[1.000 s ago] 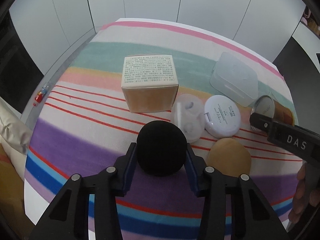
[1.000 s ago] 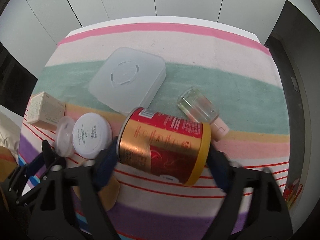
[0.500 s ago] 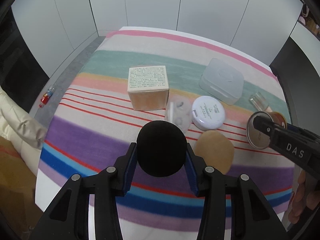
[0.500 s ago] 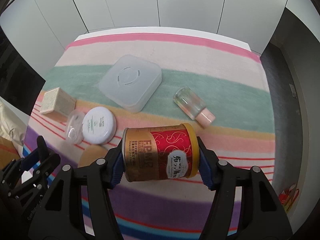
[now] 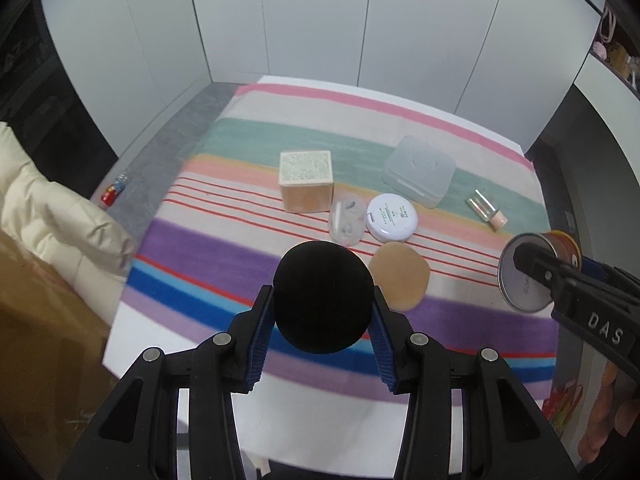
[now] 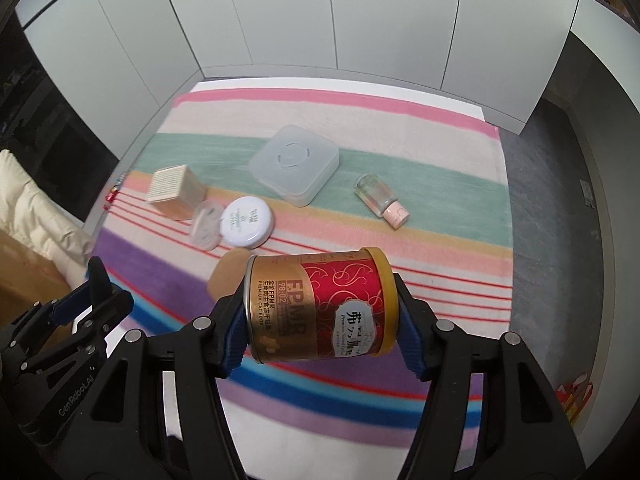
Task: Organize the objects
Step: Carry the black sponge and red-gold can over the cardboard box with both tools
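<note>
A round black foam ball (image 5: 323,297) is clamped between the jaws of the left gripper (image 5: 322,312), held clear above the striped-cloth surface (image 5: 240,200), presumably for relocation. A gold-and-red cylindrical cat-food tin (image 6: 320,306) is clamped on its side, end to end, in the jaws of the right gripper (image 6: 320,322), likewise raised. Just beyond the left jaws a tan round pad (image 5: 400,274) lies flat; farther off are noted a white round compact (image 5: 392,216), a clear plastic lid (image 5: 346,222), a beige cardboard box (image 5: 306,184), a translucent square container (image 5: 418,170) and a small glass bottle (image 6: 380,198), all apparently unsorted.

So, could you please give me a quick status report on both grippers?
Left gripper shut on black sponge ball, held above cloth. Right gripper shut on cat food can, sideways, aloft. Nothing blocking.
</note>
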Tool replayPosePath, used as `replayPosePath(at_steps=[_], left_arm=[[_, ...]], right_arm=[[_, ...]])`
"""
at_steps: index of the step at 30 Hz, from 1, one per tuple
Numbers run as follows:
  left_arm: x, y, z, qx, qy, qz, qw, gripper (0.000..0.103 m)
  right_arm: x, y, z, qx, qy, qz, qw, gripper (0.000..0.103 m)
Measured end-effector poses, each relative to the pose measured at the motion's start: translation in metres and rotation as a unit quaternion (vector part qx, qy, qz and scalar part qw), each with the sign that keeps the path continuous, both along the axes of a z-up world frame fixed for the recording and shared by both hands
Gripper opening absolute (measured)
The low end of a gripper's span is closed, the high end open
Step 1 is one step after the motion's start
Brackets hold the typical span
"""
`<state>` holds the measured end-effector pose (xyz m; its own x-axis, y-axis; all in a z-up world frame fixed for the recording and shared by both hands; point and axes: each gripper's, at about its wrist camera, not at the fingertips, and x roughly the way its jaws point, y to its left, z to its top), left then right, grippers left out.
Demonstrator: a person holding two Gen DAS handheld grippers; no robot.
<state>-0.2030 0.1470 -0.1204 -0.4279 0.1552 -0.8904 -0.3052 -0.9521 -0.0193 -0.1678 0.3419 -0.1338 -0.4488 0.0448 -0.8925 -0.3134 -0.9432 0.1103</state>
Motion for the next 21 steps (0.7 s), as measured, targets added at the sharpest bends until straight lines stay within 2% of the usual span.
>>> replayPosePath(at_steps=[10, 16, 21], left_arm=[[0.038, -0.02, 0.05, 0.012, 0.034, 0.02, 0.9991, 0.046], [0.066, -0.033, 0.06, 0.013, 0.041, 0.031, 0.9986, 0.046], [0.084, -0.039, 0.065, 0.008, 0.056, 0.029, 0.998, 0.046]], right_arm=[[0.042, -0.023, 0.049, 0.02, 0.023, 0.031, 0.999, 0.064], [0.063, -0.04, 0.075, 0.045, 0.035, 0.059, 0.997, 0.064], [0.067, -0.047, 0.088, 0.026, 0.045, 0.069, 0.996, 0.064]])
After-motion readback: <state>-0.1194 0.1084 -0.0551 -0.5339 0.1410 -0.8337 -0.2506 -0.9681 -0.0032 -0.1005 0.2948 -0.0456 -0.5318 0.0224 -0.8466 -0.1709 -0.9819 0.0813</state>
